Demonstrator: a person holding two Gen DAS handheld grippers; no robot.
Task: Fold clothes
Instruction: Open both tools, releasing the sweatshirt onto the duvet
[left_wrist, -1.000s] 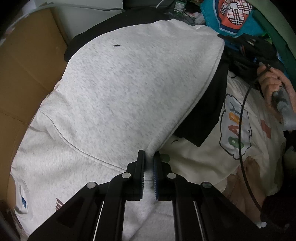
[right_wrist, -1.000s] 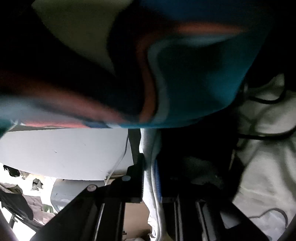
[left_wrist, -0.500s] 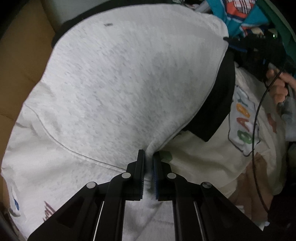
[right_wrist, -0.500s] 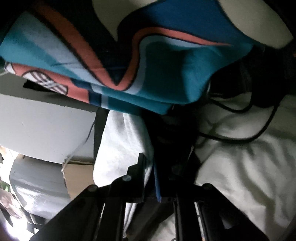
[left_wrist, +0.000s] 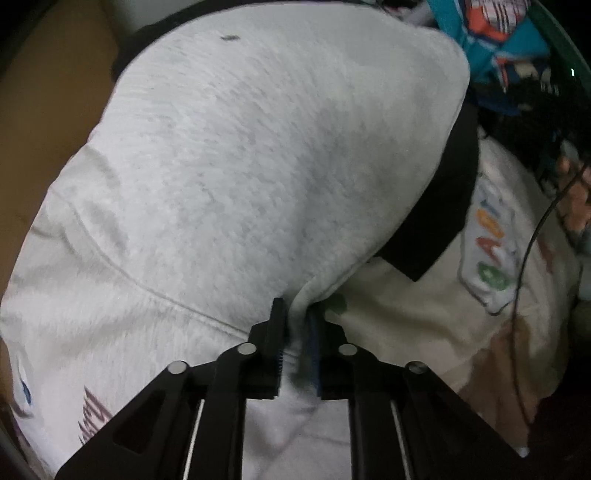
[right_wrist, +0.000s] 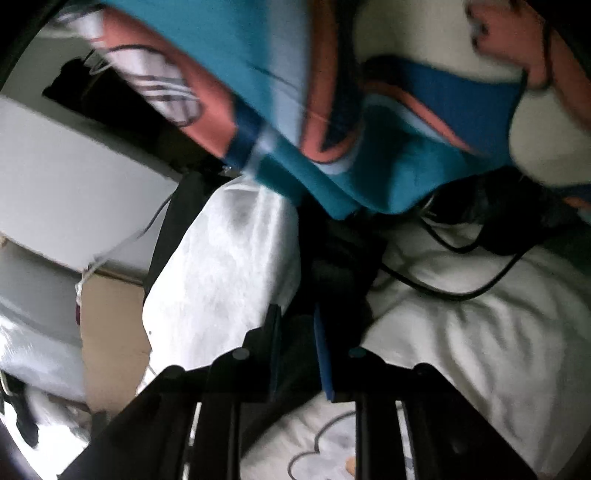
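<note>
Since the earlier frame the right gripper (right_wrist: 297, 345) has let go — its jaws now stand apart, empty. Left gripper (left_wrist: 295, 343) stays clamped on the grey sweatshirt (left_wrist: 258, 158), draped frame-centre over the printed sheet (left_wrist: 424, 332). Lay this corner flat, edges matched — avoid the black cable (left_wrist: 524, 266).

Your work surface: cream printed bedsheet (left_wrist: 424, 325). Grey sweatshirt (left_wrist: 240, 166) spread across its left part, black cable (right_wrist: 443, 291) trailing over sheet, teal patterned garment (right_wrist: 369, 166) at far edge.
</note>
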